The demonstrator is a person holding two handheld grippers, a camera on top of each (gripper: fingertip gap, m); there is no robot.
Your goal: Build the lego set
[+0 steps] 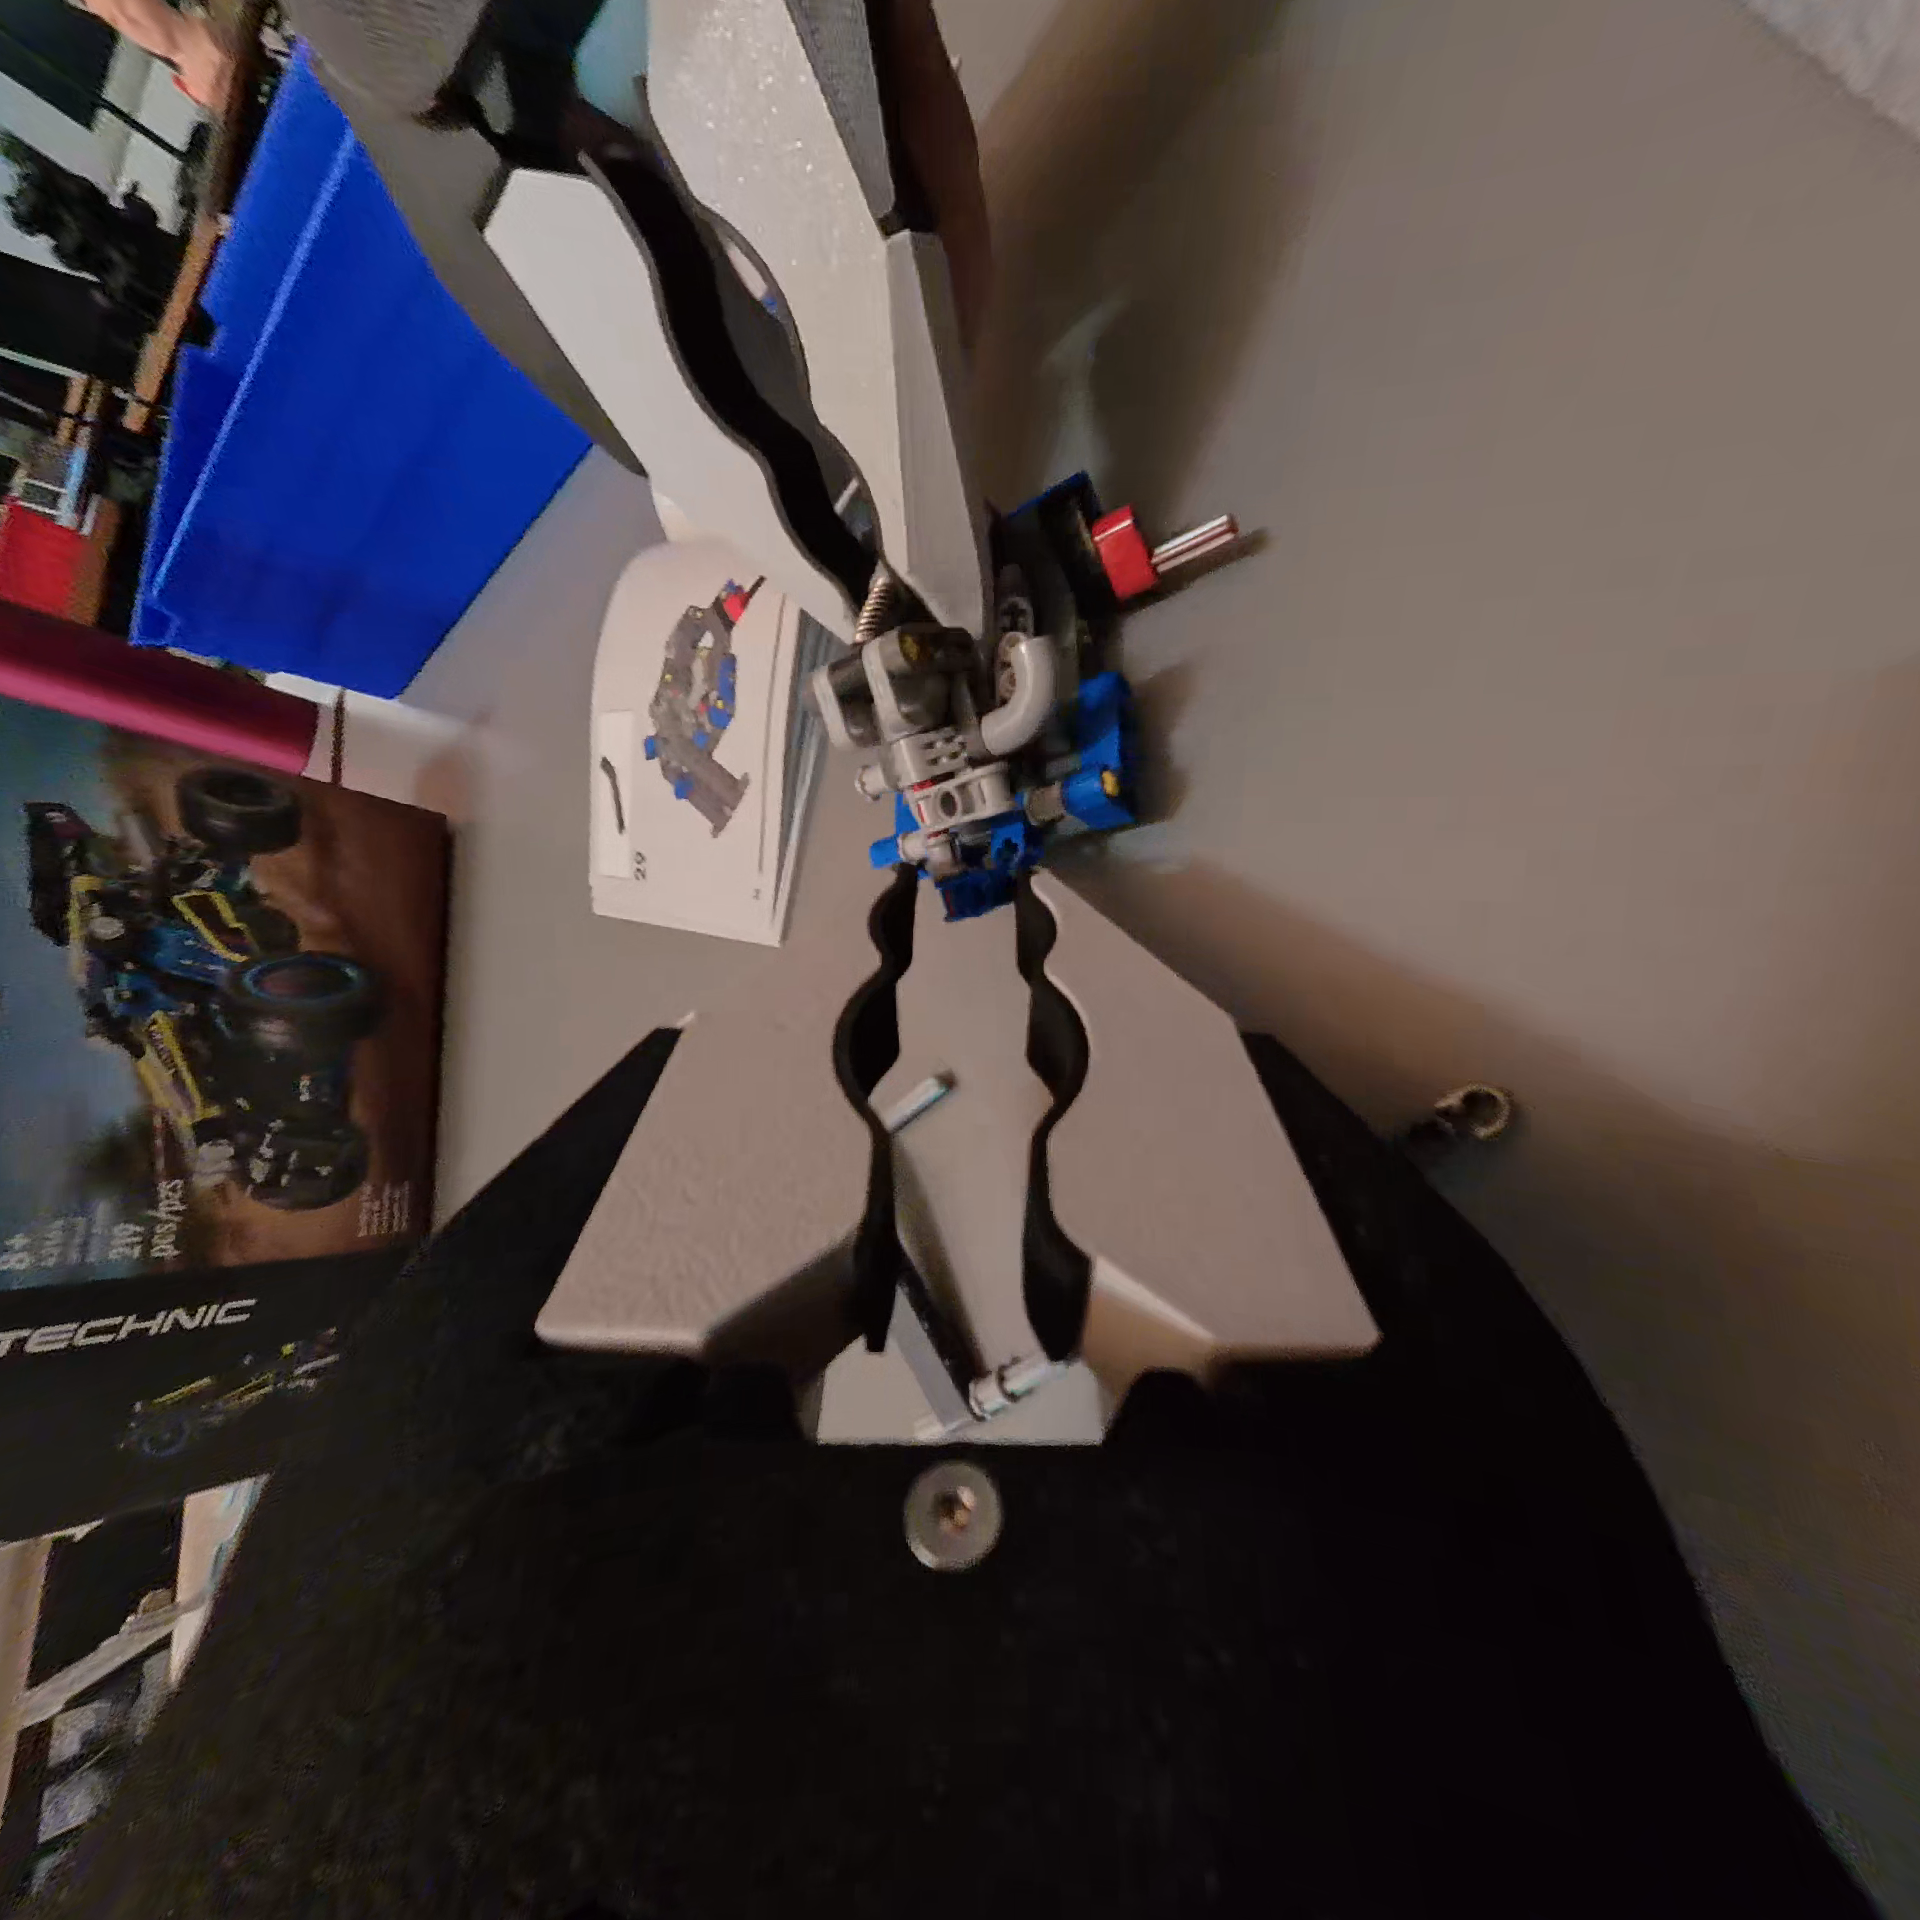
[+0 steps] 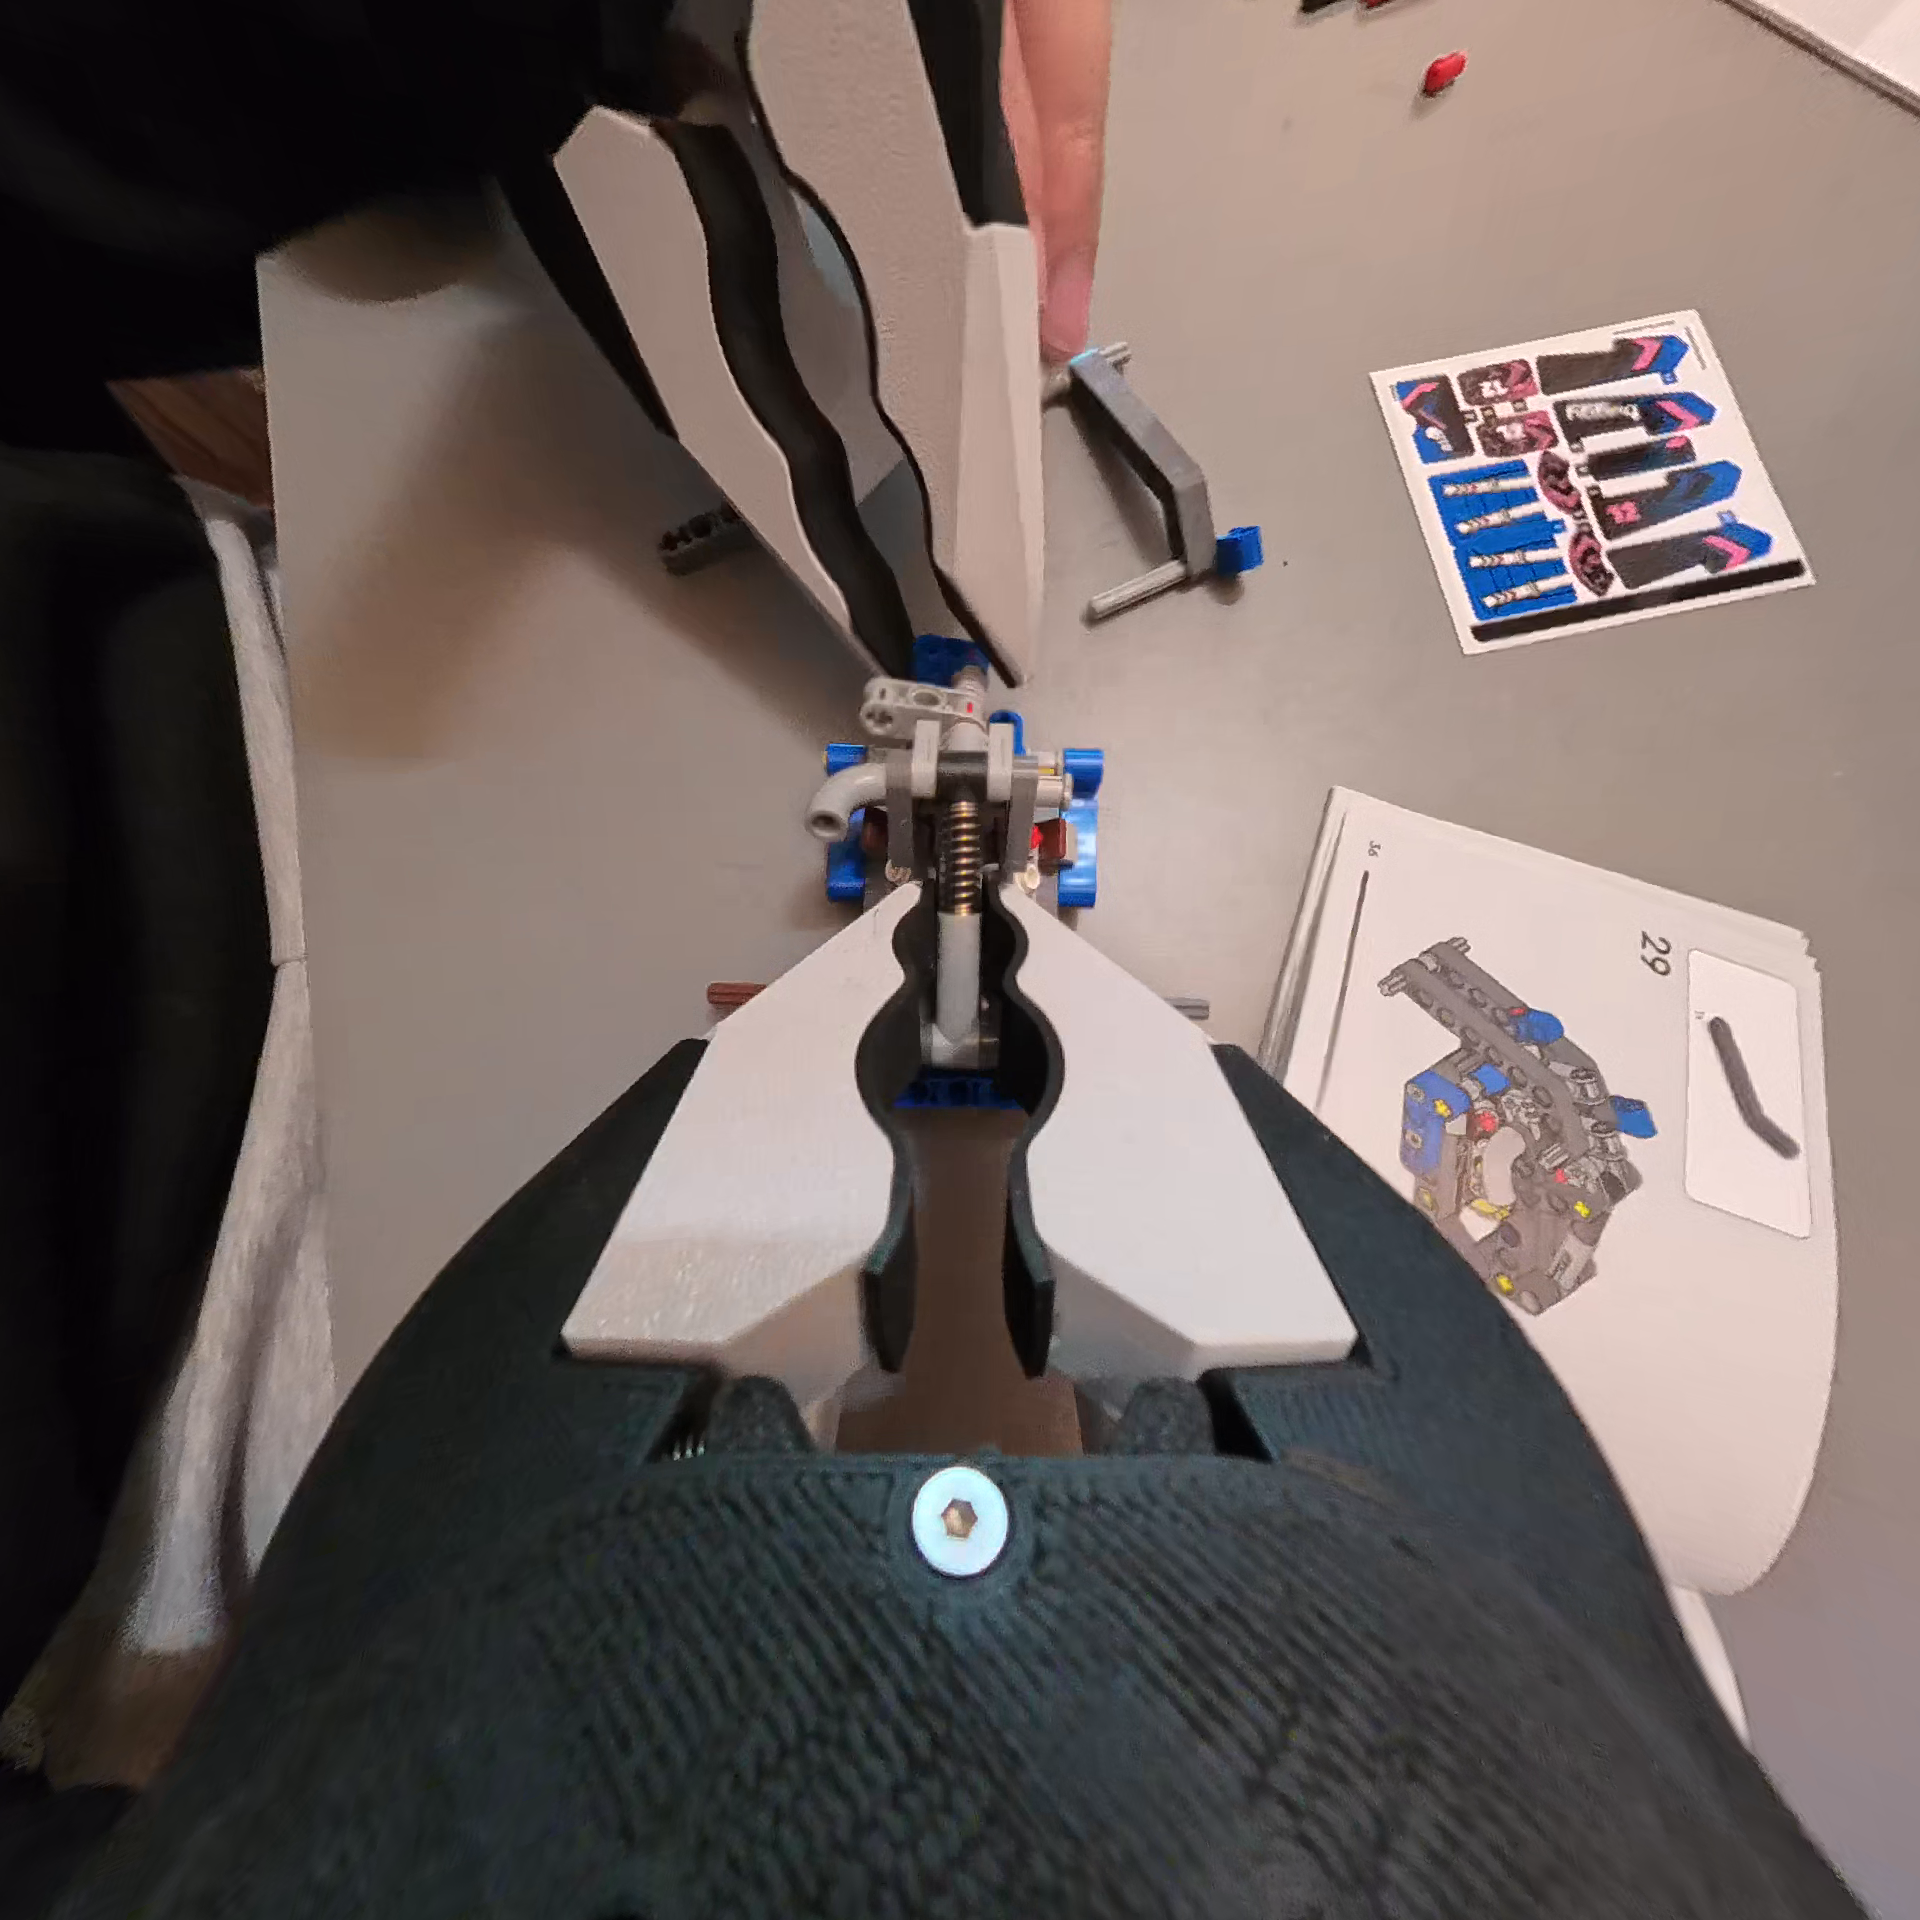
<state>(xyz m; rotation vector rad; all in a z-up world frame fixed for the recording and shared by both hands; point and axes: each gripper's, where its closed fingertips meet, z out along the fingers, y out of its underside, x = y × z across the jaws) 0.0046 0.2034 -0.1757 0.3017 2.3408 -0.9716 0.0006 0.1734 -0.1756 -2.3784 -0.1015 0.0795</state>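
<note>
A small blue and grey Lego assembly (image 1: 987, 727) with a spring shock absorber is held between both grippers over the grey table (image 1: 1507, 520). My left gripper (image 1: 968, 894) is shut on its blue end. My right gripper (image 2: 958, 909) is shut on the spring-and-rod end of the assembly (image 2: 935, 790). In the left wrist view the right gripper (image 1: 914, 608) comes in from above. In the right wrist view the left gripper (image 2: 951, 665) comes in from above. A red piece with a light axle (image 1: 1132, 545) shows at the assembly's far side.
An open instruction booklet (image 2: 1538, 1143) lies at the right, also seen in the left wrist view (image 1: 686, 748). A sticker sheet (image 2: 1590, 478), a grey bent-beam sub-build (image 2: 1153, 468) and a person's finger (image 2: 1060, 208) are beyond. The set's box (image 1: 208, 987) and a blue bin (image 1: 343, 416) stand left. Loose pins (image 1: 920, 1101) lie below. Left and right tips are no more than a few centimetres apart.
</note>
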